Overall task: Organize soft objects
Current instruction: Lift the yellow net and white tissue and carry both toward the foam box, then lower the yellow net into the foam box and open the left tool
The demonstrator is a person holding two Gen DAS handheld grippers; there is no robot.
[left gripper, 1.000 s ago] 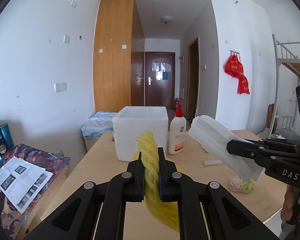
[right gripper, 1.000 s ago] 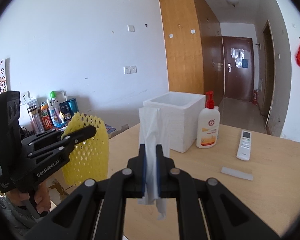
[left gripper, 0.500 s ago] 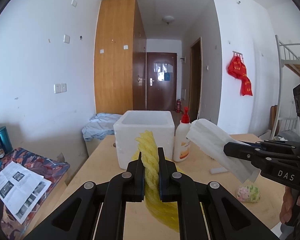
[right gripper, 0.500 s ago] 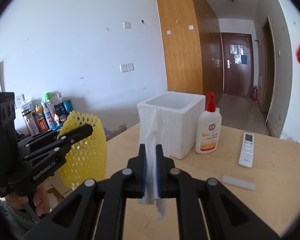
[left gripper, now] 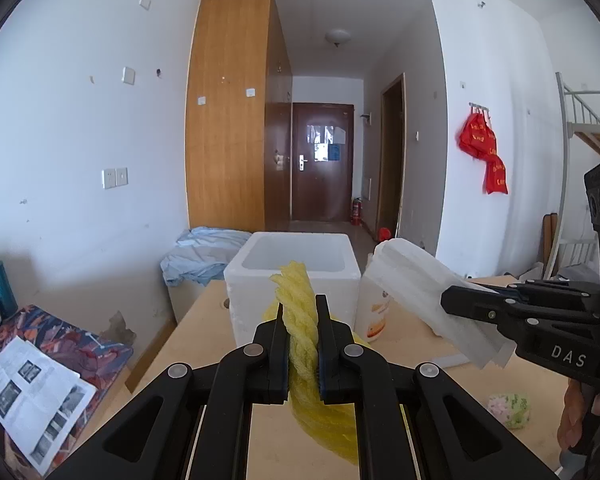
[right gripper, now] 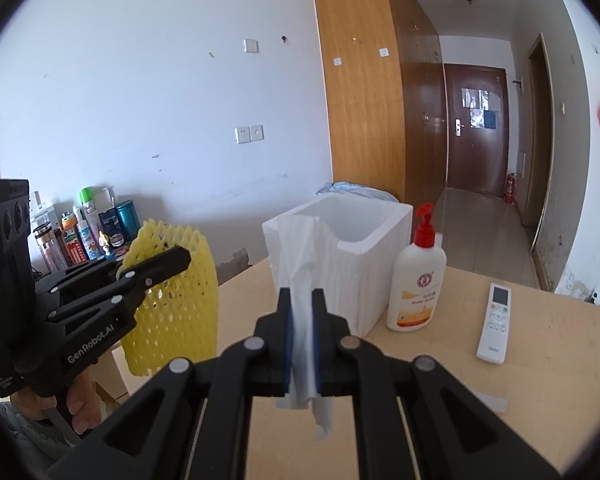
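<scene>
While both hands hold their tools side by side above the pale wooden tabletop (right gripper: 540, 360), each pointing slightly downward toward the white foam box (left gripper: 292, 276), the left tool (left gripper: 300, 328) is clenched on a yellow foam net sleeve (left gripper: 300, 320), squeezing its open diamond mesh into a twisted rope between the pads. Seen from the right wrist, that sleeve (right gripper: 176, 300) hangs as a soft, rounded, lattice-walled tube, lifted clear of the tabletop. The right tool (right gripper: 302, 320) is clamped on a white foam sheet (right gripper: 304, 336), thin, ribbed and limp, its lower corner drooping below the pads; from the left wrist the sheet (left gripper: 428, 288) reads as a folded slab held in the air just beside the box. The box is thick-walled, square and open-topped. Beside it stands a white pump bottle (right gripper: 416, 280) with a red pump head and an orange label whose text is too small to read. A white remote control (right gripper: 494, 328) lies flat nearby. "GenRobot.AI" is printed on the left tool's body, "DAS" on the right one's.
</scene>
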